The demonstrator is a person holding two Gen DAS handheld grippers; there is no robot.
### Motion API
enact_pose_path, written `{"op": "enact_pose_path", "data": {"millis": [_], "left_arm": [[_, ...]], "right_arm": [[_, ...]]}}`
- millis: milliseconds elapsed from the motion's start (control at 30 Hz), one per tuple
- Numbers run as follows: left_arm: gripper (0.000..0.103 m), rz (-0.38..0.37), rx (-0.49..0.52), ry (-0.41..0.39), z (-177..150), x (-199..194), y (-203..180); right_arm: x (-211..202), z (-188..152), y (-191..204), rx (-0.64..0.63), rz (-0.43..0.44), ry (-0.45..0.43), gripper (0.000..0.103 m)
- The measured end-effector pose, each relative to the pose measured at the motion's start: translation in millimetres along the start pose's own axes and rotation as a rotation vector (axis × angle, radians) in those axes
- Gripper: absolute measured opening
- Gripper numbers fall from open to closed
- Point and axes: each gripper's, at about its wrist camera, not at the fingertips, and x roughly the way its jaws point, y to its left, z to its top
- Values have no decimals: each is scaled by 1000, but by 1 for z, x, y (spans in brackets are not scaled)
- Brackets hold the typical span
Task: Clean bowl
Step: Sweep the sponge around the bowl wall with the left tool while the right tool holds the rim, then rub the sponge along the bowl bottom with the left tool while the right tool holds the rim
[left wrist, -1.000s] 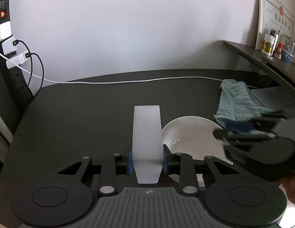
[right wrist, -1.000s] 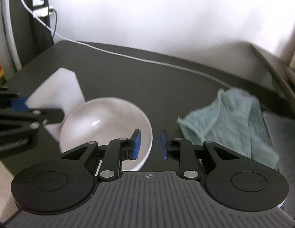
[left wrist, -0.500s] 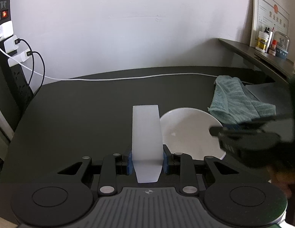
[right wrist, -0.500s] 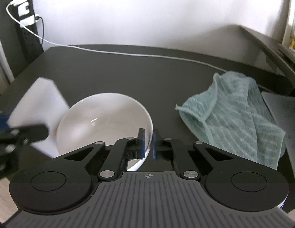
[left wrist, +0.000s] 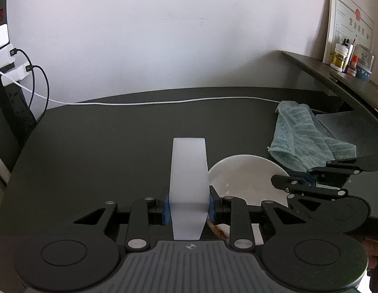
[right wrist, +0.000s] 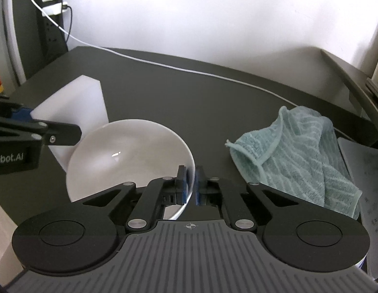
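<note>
A white sponge block (left wrist: 189,178) is clamped in the left gripper (left wrist: 189,207), with the white bowl (left wrist: 247,183) at three o'clock, pinched by the right gripper (left wrist: 308,179).

I count one white bowl (right wrist: 130,156) at the lower centre of my right wrist view; one white sponge block (left wrist: 189,180) in the middle of my left wrist view; one teal towel (right wrist: 296,156) at the right of the frame. Two grippers show: the left gripper (left wrist: 189,206) and the right gripper (right wrist: 191,183); one white cable (left wrist: 164,102) runs across the table (left wrist: 103,146); on the shelf at upper right I make out one white jar (left wrist: 340,57) and one framed certificate (left wrist: 347,31).
</note>
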Motion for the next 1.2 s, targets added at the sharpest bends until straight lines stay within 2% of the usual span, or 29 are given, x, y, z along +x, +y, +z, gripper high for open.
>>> {"op": "enact_pose_path", "data": {"millis": [33, 67, 100, 200, 267, 333, 400, 500, 567, 800, 1000, 1200], "left_arm": [[28, 3, 2, -2, -2, -1, -1], [28, 4, -1, -3, -3, -1, -1], [28, 6, -5, -4, -4, -2, 0], [28, 6, -19, -4, -5, -3, 3], [28, 5, -20, -4, -4, -3, 3], [28, 5, -18, -5, -4, -3, 1], [28, 7, -11, -6, -5, -4, -1], [28, 15, 2, -5, -8, -8, -4], [28, 9, -1, 1, -12, -13, -3], [28, -6, -11, 6, -19, -18, -3], [28, 12, -11, -7, -7, -5, -4], [28, 8, -13, -7, -2, -1, -3]], "right_arm": [[-3, 2, -1, 9, 4, -1, 16], [-5, 3, -1, 17, 3, 1, 25], [-8, 3, -1, 28, 0, 6, 31], [-22, -1, -3, 99, 36, 37, 38], [-23, -5, -2, 124, 46, 68, 38], [-22, -8, 0, 128, 46, 88, 36], [-19, -9, 5, 106, 36, 80, 23], [-11, -6, 10, 50, -8, 50, 12], [-6, -4, 10, 26, -24, 34, 8], [15, 15, 5, -24, -36, 11, 10], [5, 2, 2, -26, -23, 4, 7], [9, 3, 5, -46, -32, 1, 8]]}}
